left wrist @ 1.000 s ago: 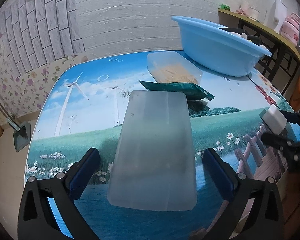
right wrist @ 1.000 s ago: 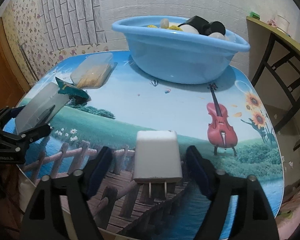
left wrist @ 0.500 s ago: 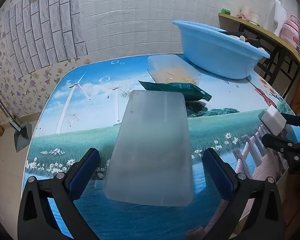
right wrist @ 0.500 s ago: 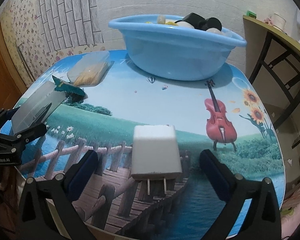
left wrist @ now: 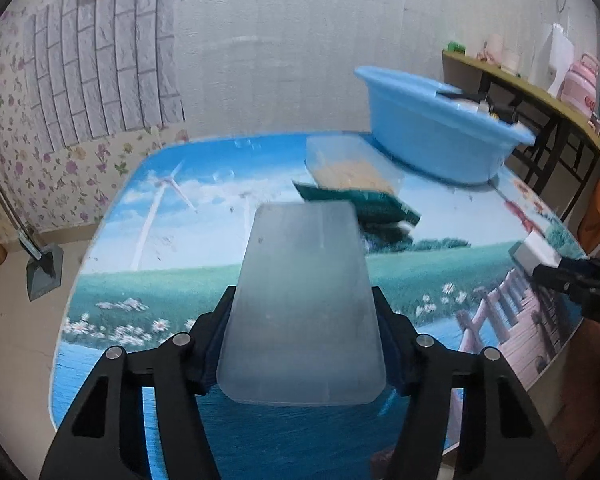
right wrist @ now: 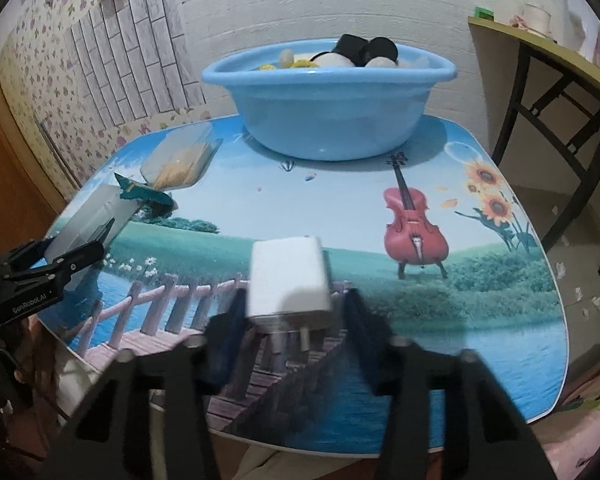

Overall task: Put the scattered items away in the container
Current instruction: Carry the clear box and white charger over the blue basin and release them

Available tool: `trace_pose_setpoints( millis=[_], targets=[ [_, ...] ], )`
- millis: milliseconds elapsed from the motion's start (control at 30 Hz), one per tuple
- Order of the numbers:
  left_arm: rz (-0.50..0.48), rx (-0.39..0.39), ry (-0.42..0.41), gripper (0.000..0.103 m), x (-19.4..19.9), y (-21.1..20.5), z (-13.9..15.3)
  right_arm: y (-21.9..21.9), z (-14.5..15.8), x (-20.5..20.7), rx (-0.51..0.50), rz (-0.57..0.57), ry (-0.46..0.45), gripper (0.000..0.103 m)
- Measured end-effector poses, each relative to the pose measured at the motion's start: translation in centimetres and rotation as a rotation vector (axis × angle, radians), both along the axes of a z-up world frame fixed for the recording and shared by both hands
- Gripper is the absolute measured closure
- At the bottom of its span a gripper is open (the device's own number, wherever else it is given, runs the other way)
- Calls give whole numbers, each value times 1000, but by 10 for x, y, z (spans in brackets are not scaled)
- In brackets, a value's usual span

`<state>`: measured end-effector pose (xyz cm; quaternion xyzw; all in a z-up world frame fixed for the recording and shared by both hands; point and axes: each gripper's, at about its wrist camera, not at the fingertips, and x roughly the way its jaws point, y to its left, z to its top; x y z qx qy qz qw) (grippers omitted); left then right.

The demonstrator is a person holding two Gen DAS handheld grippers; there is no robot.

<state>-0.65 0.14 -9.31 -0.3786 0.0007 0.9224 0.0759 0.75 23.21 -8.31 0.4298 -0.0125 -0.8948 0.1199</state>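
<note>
Both tools just closed. Left tool (left wrist: pixel 302 344) clamped the frosted phone case (left wrist: pixel 300 304) & right tool (right wrist: pixel 292 316) clamped the white charger (right wrist: pixel 288 280). Both were ready to go into the blue basin (right wrist: pixel 328 120).

Soft, even indoor light is filling both views, bright enough to read colours. The round light-blue plastic basin (right wrist: pixel 328 100) is casting a soft shadow onto the glossy picture-printed counter (right wrist: pixel 480 320). Motion blur is smearing the black right hand-held gripper (right wrist: pixel 288 316) and the far items in the left view. Fisheye distortion is bending the walls, and corners are darkening.
</note>
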Motion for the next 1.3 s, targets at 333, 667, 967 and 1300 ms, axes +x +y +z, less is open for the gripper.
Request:
trace_pose_setpoints(
  millis=[333, 667, 967, 1300],
  targets=[
    [-20, -1, 112, 42, 18, 5, 46, -6, 30, 8, 25, 52, 132, 65],
    [-115, 13, 233, 42, -1, 40, 107, 8, 81, -1, -49, 47, 251, 65],
    [-199, 8, 246, 42, -59, 89, 116, 20, 106, -43, -80, 20, 305, 65],
    [-238, 2, 187, 42, -131, 126, 96, 27, 99, -95, -69, 36, 323, 65]
  ],
)
